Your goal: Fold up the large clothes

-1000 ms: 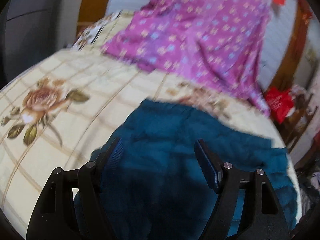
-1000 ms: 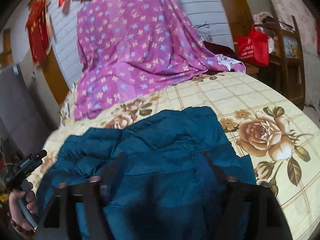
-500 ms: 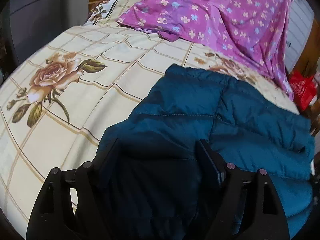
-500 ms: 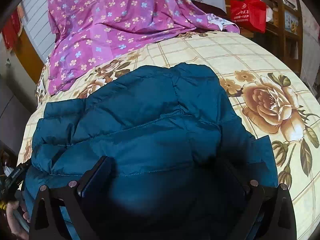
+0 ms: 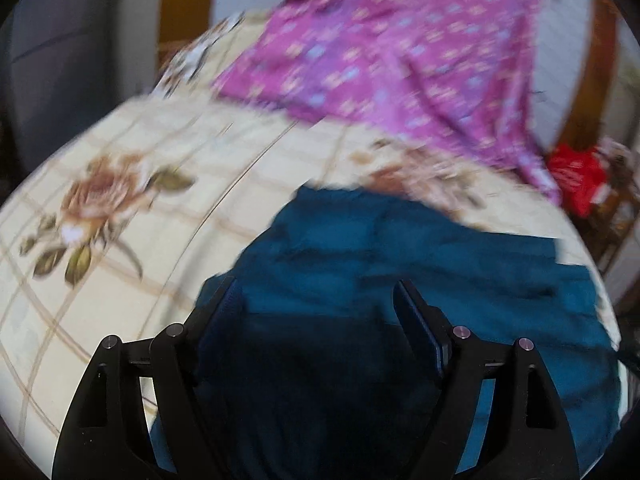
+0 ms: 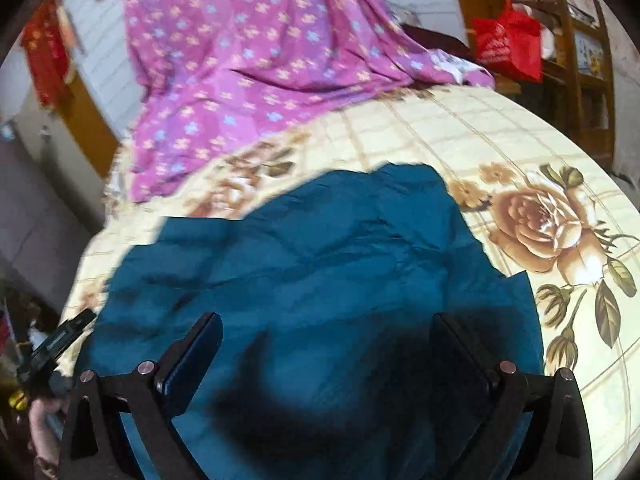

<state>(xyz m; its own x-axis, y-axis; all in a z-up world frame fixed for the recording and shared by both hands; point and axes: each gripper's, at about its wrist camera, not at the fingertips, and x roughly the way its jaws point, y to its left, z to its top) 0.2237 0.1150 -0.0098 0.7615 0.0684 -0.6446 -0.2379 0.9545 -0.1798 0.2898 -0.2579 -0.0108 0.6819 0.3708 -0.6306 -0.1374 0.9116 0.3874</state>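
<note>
A teal quilted puffer jacket lies spread on a cream bedspread with rose prints. It also shows in the right wrist view, on the same bedspread. My left gripper is open and empty, held just above the jacket's near part. My right gripper is open and empty, also above the jacket's near part. The other gripper's handle and the hand on it show at the left edge of the right wrist view.
A purple flowered sheet drapes over the head of the bed, seen blurred in the left wrist view. A red bag hangs on wooden shelving at the right. The bed's edges curve away at both sides.
Both grippers have pulled back and tilted up from the jacket after dipping close to it half a second ago. The views are blurred by motion. The jaws stay open.
</note>
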